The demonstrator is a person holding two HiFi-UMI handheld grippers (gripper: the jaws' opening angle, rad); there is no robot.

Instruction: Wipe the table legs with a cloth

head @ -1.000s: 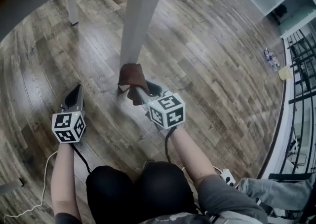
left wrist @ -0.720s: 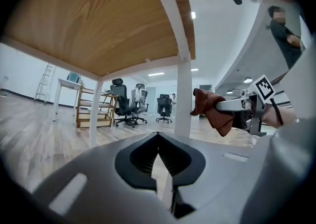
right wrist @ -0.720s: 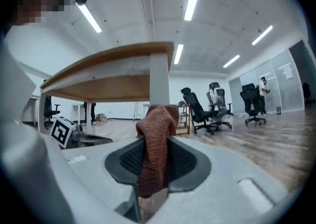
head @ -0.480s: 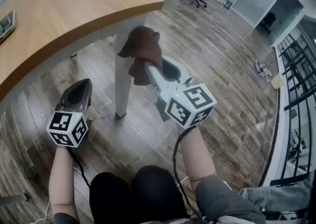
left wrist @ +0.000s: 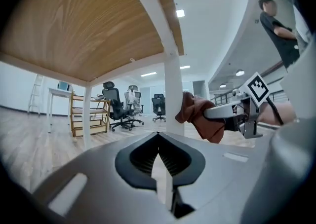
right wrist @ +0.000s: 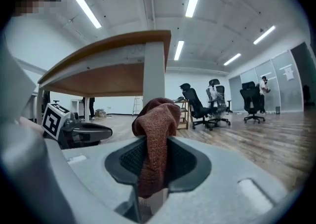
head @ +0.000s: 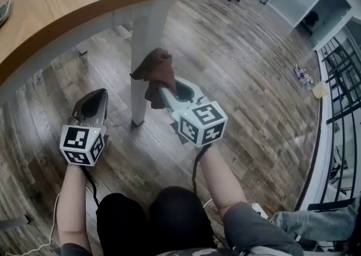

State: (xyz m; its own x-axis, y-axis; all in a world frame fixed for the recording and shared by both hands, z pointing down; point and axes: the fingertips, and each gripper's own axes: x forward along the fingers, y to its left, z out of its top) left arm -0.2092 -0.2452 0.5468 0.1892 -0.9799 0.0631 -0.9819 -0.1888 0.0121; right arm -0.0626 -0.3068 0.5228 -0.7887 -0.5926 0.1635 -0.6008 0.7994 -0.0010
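Rust-brown knitted cloth (head: 155, 74), one piece, soft and limp, bunched into a loose head with a short tail hanging below the grip. Location: pinched in the right tool (head: 161, 88), whose jaws are closed on the cloth's middle fold, and held against the white square table leg (head: 142, 52) about halfway up, on the side facing the person; in the left gripper view the cloth appears to touch the leg's edge. Left tool (head: 93, 100): jaws together, nothing between them, held low and to the left of the leg, apart from it. Table: pale wood curved top (head: 67, 1) on white legs, standing on a grey-brown plank floor (head: 242, 80); black office chairs stand well off in the background. Handling, by judgement: the cloth is light and will fold or drag rather than push, so it needs firm contact to wipe at all; its open knit should grip the ridged jaw pads well (slipping out looks unlikely, snagging on the leg's corner edges more so). Best hold is as now, across the gathered middle, leaving a padded bulge ahead of the jaws so that fabric, not tool, meets the painted surface. The leg itself looks rigid and smooth, and should take up-and-down strokes without shifting the table.
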